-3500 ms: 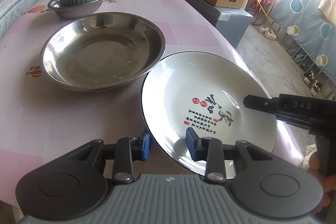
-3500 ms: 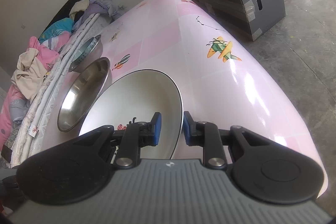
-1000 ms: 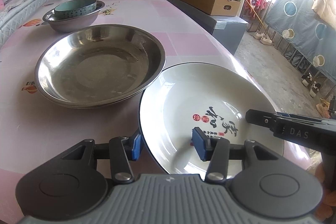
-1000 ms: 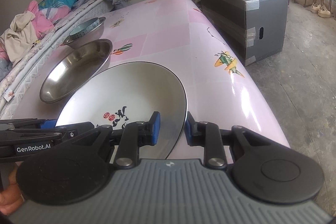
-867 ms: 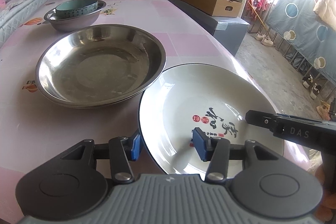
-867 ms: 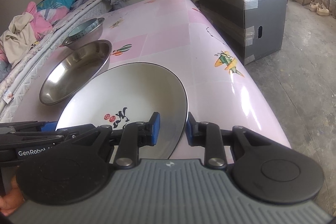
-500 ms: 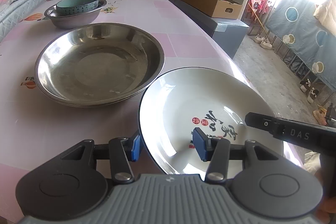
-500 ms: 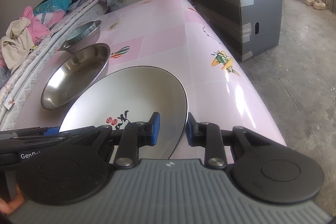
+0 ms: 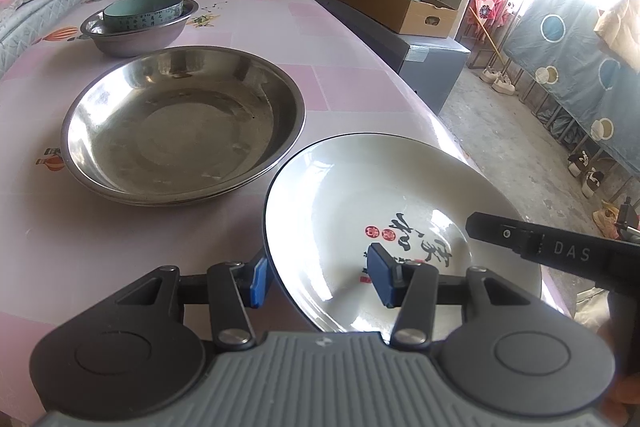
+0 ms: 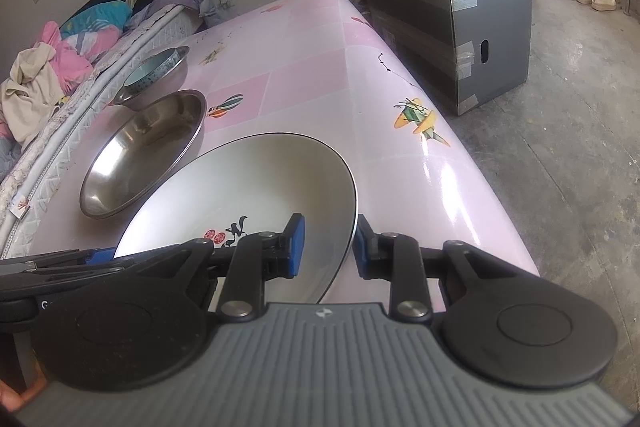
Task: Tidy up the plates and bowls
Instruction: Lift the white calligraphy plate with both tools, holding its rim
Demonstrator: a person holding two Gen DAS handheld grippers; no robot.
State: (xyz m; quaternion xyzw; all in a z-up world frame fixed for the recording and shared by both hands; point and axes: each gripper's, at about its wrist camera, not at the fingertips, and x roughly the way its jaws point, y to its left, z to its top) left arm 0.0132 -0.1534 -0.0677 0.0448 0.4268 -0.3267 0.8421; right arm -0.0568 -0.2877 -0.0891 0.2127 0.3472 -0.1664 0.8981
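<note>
Because the white plate (image 9: 360, 211) is broad and shallow, it is taken from two sides at once: the left gripper (image 9: 320, 277) straddles its near-left rim, one blue pad under the edge and the other over the inner face beside the painted characters, while the right gripper (image 10: 326, 247) pinches the opposite rim, one pad inside the plate and one outside. In the right wrist view the pads sit close against the rim, so I judge that claw pressed onto the plate. The left claw is half spread around the rim, and whether its pads actually press on the plate I cannot tell from either view

The plate hangs tilted over the near corner of the pink table (image 9: 348, 83), its rim running between each gripper's fingers, its bowl facing up and away from both cameras. A two-sided hold likely keeps so wide a dish from tipping

Just beyond it, apart from its far-left edge, lies the large steel basin (image 9: 180, 123), empty and flat on the table. Farther back a small steel bowl (image 9: 136, 35) carries a teal bowl (image 9: 144, 9) nested inside, which suggests the sorting goes by stacking. The basin looks the likely place for the plate
</note>
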